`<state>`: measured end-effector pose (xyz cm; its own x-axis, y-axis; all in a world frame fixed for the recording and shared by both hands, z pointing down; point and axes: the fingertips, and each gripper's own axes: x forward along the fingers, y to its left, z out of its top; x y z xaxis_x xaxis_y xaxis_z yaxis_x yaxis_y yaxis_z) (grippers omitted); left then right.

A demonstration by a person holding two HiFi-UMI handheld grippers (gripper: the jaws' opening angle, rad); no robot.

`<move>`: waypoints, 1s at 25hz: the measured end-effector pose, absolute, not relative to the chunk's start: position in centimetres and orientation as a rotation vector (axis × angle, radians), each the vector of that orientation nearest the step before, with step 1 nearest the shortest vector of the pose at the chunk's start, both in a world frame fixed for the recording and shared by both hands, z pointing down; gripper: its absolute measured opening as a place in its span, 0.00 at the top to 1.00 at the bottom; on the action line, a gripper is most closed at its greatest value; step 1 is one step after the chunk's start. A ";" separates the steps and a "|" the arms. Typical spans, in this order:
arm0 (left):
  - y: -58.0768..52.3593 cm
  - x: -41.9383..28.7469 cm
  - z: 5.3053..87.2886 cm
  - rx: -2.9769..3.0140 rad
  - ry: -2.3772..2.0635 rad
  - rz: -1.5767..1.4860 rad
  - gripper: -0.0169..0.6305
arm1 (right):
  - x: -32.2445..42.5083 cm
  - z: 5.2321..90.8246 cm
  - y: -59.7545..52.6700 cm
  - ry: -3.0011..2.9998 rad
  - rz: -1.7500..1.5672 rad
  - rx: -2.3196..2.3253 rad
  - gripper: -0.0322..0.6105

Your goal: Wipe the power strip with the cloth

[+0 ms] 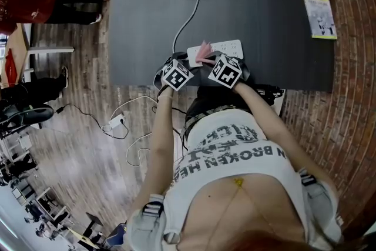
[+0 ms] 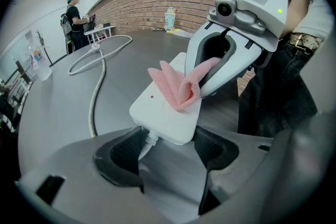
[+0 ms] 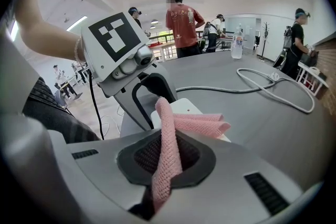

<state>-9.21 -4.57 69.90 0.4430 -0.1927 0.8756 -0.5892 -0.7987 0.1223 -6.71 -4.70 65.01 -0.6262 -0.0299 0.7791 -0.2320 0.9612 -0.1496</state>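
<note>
Dark table [image 1: 264,26]: we are clamping rigid power strip [image 2: 163,113] at cord end in left gripper [image 2: 168,147], limp pink cloth [image 3: 199,124] in right gripper [image 3: 167,157].

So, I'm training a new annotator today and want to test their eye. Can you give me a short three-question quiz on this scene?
1. True or false: the right gripper is shut on the cloth.
2. What do the left gripper jaws clamp? A) nothing B) the power strip C) the cloth
3. Fill in: the cloth's colour is ____.
Key: 1 true; 2 B; 3 pink.
</note>
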 end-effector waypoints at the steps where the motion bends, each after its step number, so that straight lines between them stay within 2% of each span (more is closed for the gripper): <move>1: -4.6 -9.3 69.9 2.288 -0.660 1.310 0.52 | -6.6 65.0 -4.8 -2.233 0.303 0.193 0.93; 25: -4.5 -9.3 70.1 2.293 -0.661 1.305 0.52 | -2.6 65.1 -6.0 -2.212 0.367 0.339 0.93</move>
<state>-9.27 -4.53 70.08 0.4470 -0.1955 0.8729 -0.5880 -0.7996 0.1220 -2.61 -6.01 65.07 -0.6053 -0.1150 0.7876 -0.3634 0.9203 -0.1449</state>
